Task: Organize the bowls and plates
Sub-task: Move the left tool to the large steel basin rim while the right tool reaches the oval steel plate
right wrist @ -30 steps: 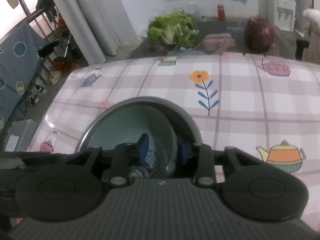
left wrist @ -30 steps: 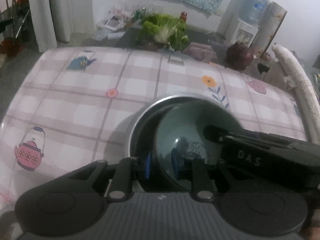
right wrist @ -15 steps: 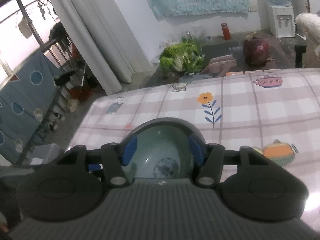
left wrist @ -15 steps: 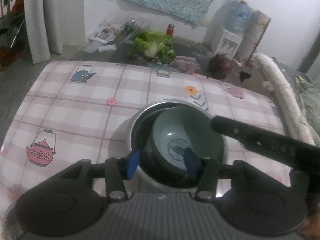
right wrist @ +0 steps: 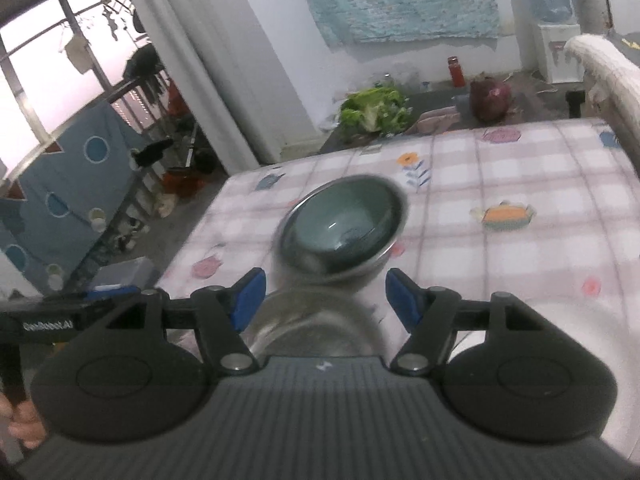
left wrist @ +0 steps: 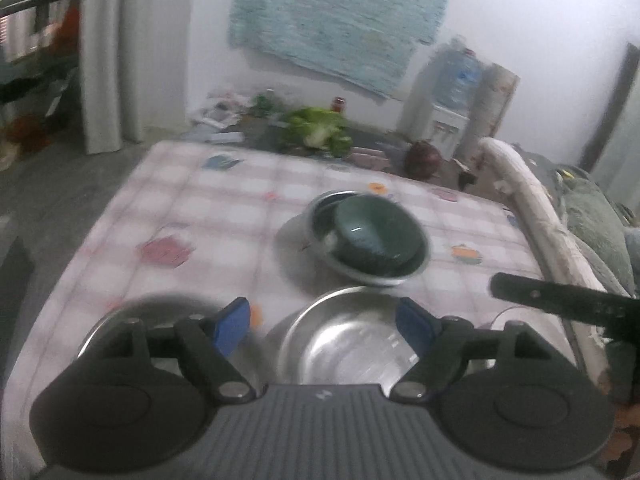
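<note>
We see the green bowl (left wrist: 374, 240) sitting nested in a steel bowl (left wrist: 370, 276) at the centre of the left wrist frame, on the checked desk (left wrist: 208, 216); in the right wrist frame the same green bowl (right wrist: 344, 224) sits just above centre. Our left gripper (left wrist: 322, 322) has its jaws wide, having just been opening, and nothing is between them. Our right gripper (right wrist: 322, 296) likewise stands fairly wide, its jaws just opened further, and empty. An empty steel bowl (left wrist: 348, 344) lies at the lower centre, close under the left jaws, with another rim (left wrist: 116, 316) at lower left. We judge the nested pair is placed and the next pick is near. The risk: both frames are blurred, so a fast reach could clip the near bowl's rim and slide it, or knock it into the stack
</note>
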